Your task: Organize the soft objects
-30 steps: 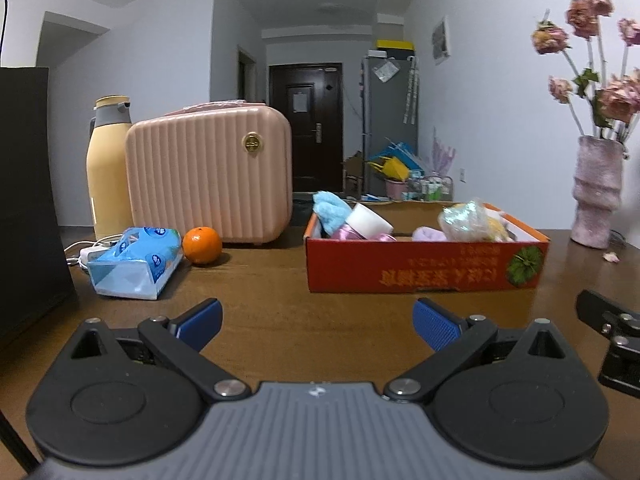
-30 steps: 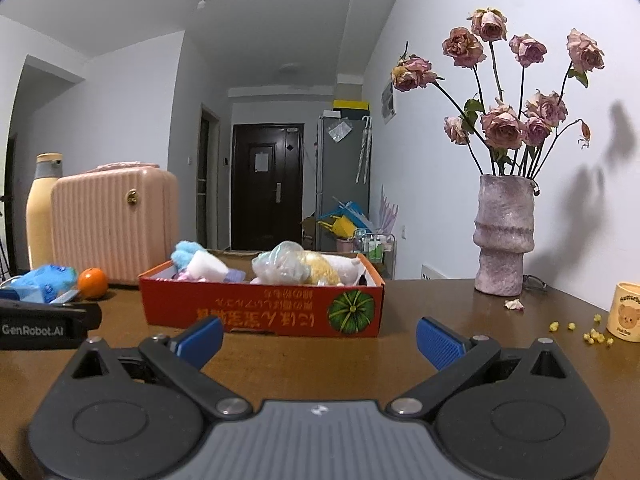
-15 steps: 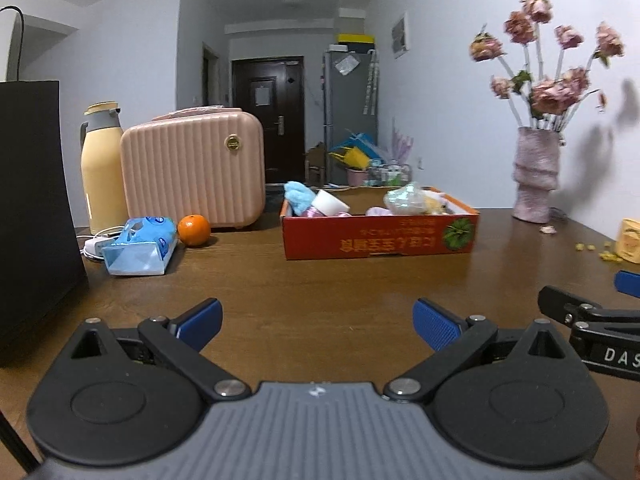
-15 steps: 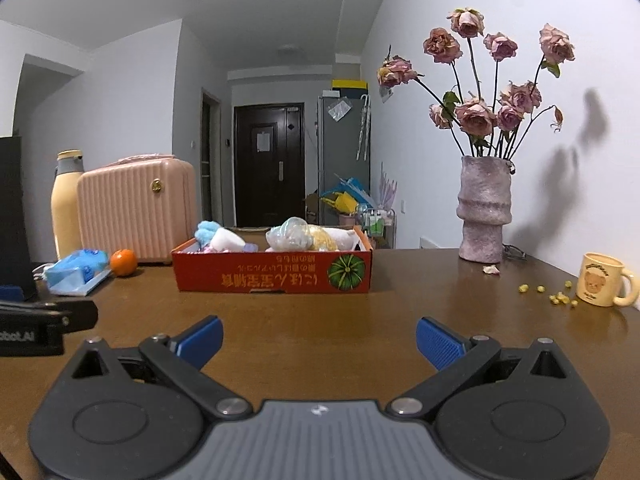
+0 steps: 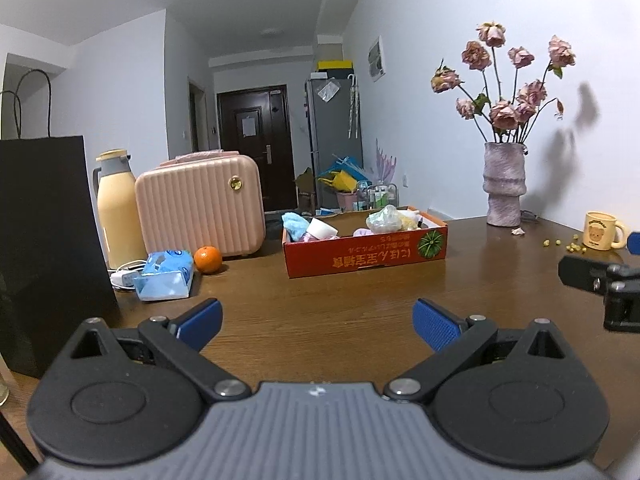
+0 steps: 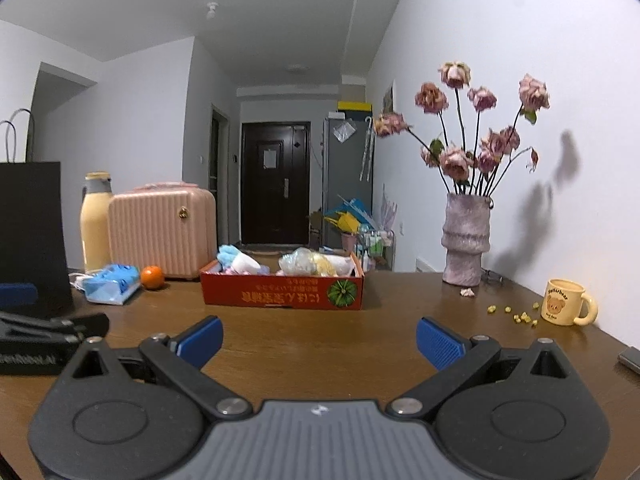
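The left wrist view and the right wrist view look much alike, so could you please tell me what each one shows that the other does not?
Only the left wrist view shows the left gripper from behind, open and empty, with the white charger beside the tissue pack.

Only the right wrist view shows the right gripper from behind, also open and empty, and a dark flat object at the table's right edge.

Both show the red box of soft items, orange, pink case, vase and mug.
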The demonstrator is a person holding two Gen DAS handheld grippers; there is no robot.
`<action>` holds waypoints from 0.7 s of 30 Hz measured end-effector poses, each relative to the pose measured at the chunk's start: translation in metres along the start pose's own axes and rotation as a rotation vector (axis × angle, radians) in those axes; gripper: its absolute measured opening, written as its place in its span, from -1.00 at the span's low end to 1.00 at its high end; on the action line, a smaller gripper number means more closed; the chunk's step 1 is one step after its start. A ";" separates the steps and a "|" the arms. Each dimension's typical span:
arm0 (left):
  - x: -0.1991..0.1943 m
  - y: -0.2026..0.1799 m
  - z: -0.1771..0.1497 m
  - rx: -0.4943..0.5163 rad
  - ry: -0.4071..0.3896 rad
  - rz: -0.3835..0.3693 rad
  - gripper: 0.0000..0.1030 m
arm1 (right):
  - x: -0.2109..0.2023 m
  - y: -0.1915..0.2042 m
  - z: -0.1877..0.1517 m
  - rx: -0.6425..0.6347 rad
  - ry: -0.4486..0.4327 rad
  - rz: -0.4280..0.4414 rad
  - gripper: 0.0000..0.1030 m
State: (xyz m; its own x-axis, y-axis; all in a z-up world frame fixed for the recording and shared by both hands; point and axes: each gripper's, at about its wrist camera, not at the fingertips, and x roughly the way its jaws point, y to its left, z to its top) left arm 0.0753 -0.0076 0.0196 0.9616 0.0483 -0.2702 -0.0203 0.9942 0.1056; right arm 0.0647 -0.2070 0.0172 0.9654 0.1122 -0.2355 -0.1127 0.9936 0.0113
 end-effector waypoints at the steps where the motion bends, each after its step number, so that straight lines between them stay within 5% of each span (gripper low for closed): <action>1: -0.004 0.000 0.000 0.001 -0.007 -0.002 1.00 | -0.005 0.001 0.001 -0.004 -0.008 0.000 1.00; 21: -0.021 -0.001 -0.001 -0.009 -0.051 -0.011 1.00 | -0.022 0.005 0.003 -0.011 -0.026 0.002 1.00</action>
State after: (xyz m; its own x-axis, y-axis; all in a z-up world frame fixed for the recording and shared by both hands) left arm 0.0550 -0.0097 0.0237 0.9744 0.0331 -0.2223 -0.0123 0.9954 0.0946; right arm 0.0435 -0.2044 0.0257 0.9708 0.1148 -0.2105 -0.1173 0.9931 0.0007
